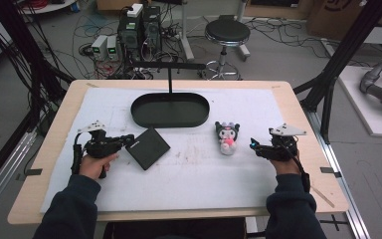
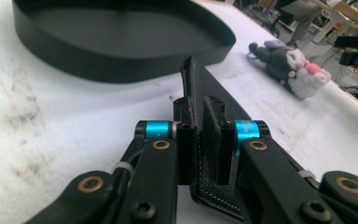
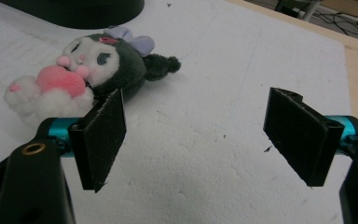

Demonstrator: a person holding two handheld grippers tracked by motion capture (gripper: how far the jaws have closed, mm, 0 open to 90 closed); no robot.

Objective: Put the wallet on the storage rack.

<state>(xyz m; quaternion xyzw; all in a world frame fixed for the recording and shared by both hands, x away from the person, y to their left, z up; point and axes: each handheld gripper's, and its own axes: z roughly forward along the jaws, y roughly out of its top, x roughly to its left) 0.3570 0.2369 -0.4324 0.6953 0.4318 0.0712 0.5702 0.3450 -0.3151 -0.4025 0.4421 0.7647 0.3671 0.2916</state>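
A flat black square case (image 1: pixel 148 147) lies on the white mat, left of centre. My left gripper (image 1: pixel 128 140) is shut on its left edge; in the left gripper view the case (image 2: pixel 205 93) stands on edge between the jaws of the left gripper (image 2: pixel 200 149). A small plush toy (image 1: pixel 227 137), black and white with a pink heart, lies right of centre. My right gripper (image 1: pixel 254 144) is open just right of it, touching nothing. In the right gripper view the plush toy (image 3: pixel 88 70) lies beyond the left jaw, and the right gripper (image 3: pixel 196 135) holds nothing.
A black oval tray (image 1: pixel 170 110) with an upright post sits at the back middle of the white mat (image 1: pixel 189 174). A wooden table rim (image 1: pixel 303 124) surrounds the mat. Behind the table stand a stool (image 1: pixel 227 35) and computers with cables.
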